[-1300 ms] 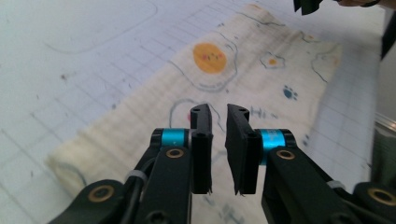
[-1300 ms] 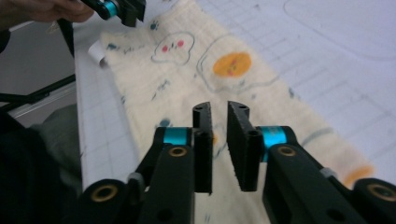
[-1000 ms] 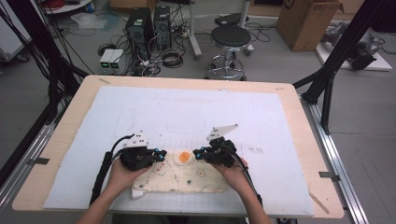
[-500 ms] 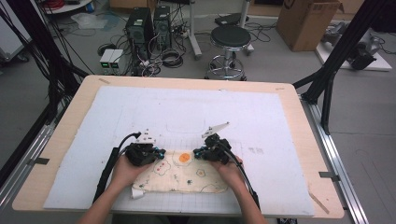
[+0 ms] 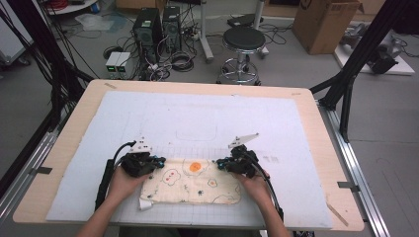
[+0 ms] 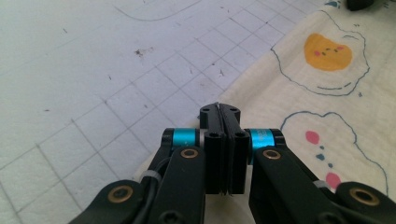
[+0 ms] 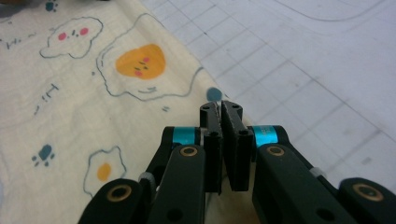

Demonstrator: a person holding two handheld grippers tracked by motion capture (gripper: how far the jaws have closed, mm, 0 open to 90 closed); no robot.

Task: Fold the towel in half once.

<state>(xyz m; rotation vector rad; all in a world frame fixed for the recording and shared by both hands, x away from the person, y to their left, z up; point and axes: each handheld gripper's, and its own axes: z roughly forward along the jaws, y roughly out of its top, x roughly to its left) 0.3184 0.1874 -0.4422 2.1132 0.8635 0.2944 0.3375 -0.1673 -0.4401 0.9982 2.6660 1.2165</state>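
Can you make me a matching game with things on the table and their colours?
Things:
1. cloth
2. big egg yolk print
3. gridded mat
4. left gripper jaws

Colours:
A. black
B. orange
C. cream
D. white

Pairs: 1-C, 2-B, 3-D, 4-A

No words, brand names or numbers can be read anywhere. The cloth [image 5: 192, 181] carries only drawn fried eggs and paw prints, no lettering. The box [image 5: 323, 22] on the floor bears marks too small to read.
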